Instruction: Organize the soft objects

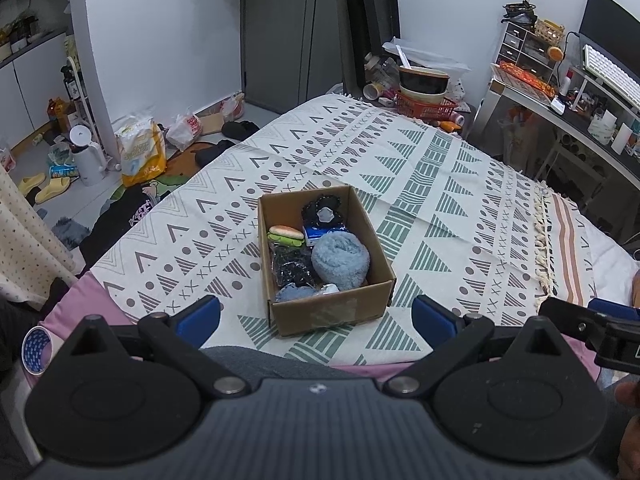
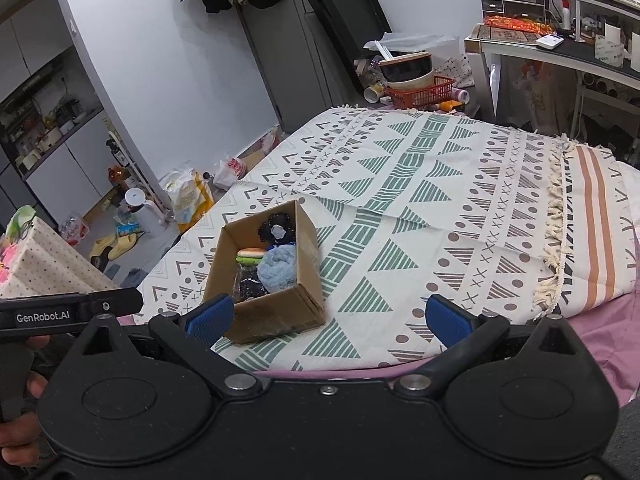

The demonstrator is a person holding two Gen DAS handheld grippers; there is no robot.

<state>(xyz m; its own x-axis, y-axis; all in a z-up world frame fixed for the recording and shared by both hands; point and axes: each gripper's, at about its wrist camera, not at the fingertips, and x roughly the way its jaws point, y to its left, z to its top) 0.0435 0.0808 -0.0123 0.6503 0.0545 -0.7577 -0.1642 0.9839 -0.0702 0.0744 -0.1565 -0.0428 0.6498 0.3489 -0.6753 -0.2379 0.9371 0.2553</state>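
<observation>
A brown cardboard box (image 1: 362,224) (image 2: 308,240) sits on the patterned bedspread (image 1: 440,184) (image 2: 440,184). Inside lie a rolled light-blue fluffy towel (image 1: 340,258) (image 2: 278,270), a soft toy burger (image 1: 286,235) (image 2: 251,257), a black frilly piece (image 1: 323,210) (image 2: 276,227), a dark glittery bundle (image 1: 294,270) (image 2: 250,286) and a small blue-grey piece (image 1: 294,294). My left gripper (image 1: 318,318) hovers open just in front of the box, empty. My right gripper (image 2: 330,318) is open too, with its left fingertip (image 2: 210,316) overlapping the box's near corner in the view and nothing held.
An orange basket (image 1: 426,108) (image 2: 424,94) with stacked bowls stands beyond the bed's far end. A cluttered desk (image 1: 576,120) (image 2: 560,56) runs along the right. Bags, a white kettle (image 1: 86,156) and slippers litter the floor on the left. A tape roll (image 1: 36,350) lies near my left gripper.
</observation>
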